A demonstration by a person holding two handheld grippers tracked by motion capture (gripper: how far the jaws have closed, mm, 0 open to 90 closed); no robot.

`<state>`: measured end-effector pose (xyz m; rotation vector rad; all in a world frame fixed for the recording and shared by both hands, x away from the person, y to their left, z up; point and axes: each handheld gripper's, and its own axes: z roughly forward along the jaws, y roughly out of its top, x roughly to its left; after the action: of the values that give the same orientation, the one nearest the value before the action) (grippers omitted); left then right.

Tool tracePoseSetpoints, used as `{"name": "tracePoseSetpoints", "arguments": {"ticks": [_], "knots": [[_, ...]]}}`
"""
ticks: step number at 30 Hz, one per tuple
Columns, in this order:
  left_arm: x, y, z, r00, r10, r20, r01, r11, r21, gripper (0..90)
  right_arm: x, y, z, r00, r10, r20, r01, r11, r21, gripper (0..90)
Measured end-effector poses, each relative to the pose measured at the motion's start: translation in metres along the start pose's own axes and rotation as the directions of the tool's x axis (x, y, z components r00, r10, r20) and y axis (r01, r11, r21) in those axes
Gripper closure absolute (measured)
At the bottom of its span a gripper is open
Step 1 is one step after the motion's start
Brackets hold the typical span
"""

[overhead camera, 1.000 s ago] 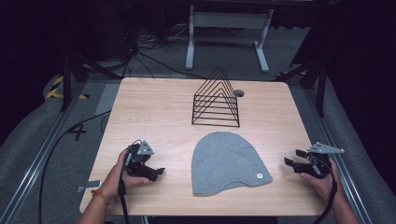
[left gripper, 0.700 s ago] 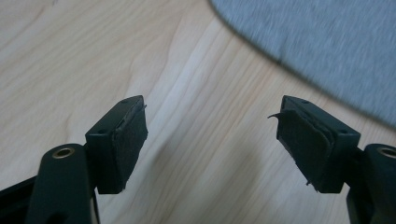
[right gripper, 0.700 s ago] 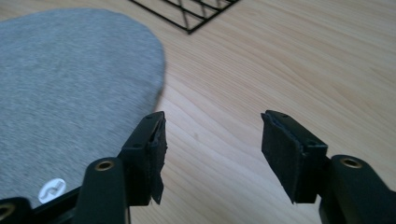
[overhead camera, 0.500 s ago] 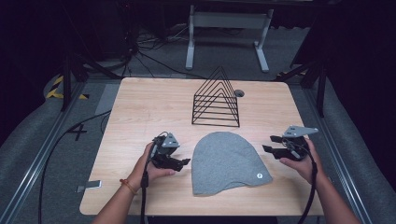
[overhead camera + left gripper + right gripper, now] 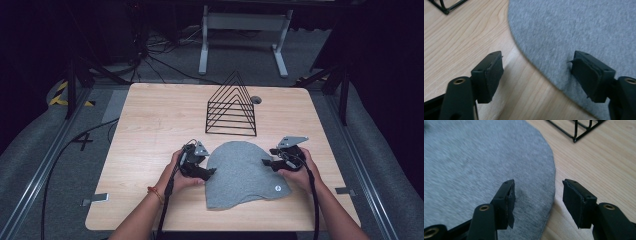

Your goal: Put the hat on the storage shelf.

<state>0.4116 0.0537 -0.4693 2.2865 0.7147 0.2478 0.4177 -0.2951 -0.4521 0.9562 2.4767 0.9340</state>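
Note:
A grey knit beanie (image 5: pixel 245 175) lies flat on the wooden table (image 5: pixel 150 130), near its front edge. My left gripper (image 5: pixel 210 171) is at the beanie's left edge, open; in the left gripper view the beanie (image 5: pixel 579 37) edge runs between the two jaws, one over wood and one over fabric, left gripper (image 5: pixel 537 75). My right gripper (image 5: pixel 266 162) is at the beanie's right edge, open too. In the right gripper view the beanie (image 5: pixel 479 162) rim passes between the jaws, right gripper (image 5: pixel 537 200). Nothing is clamped by either one.
A black wire rack (image 5: pixel 231 107) of triangular frames stands just behind the beanie; its corner shows in the left gripper view as the rack (image 5: pixel 446 6) and in the right gripper view as the rack (image 5: pixel 579 128). A small round cable hole (image 5: pixel 256 99) sits beside it.
Both grippers moved inward from the table's sides to the beanie's left and right edges. The beanie has not moved.

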Motion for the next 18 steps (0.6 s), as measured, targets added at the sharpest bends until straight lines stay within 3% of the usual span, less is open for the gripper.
{"name": "tracePoseSetpoints", "arguments": {"ticks": [3,9,11,18], "knots": [[0.003,-0.002,0.0,1.0,0.003,0.0,-0.003,0.9999,-0.011,25.1,0.0,-0.001,0.002,1.0,0.002,0.004,-0.002,1.0,0.006,43.7],[0.007,-0.004,-0.003,0.9993,-0.008,-0.035,0.008,0.9998,-0.018,23.7,0.002,-0.004,0.002,0.9987,0.03,-0.042,-0.03,1.0,0.007,44.2],[0.009,-0.005,-0.004,0.9992,-0.02,-0.034,0.019,0.9998,-0.011,23.7,0.008,-0.003,0.0,0.9985,0.011,-0.054,-0.009,1.0,0.028,45.0],[0.013,-0.004,-0.007,0.9999,-0.003,-0.016,0.003,0.9998,0.018,24.5,0.024,-0.003,-0.006,0.9968,-0.035,-0.072,0.04,0.997,0.064,45.8]]}}
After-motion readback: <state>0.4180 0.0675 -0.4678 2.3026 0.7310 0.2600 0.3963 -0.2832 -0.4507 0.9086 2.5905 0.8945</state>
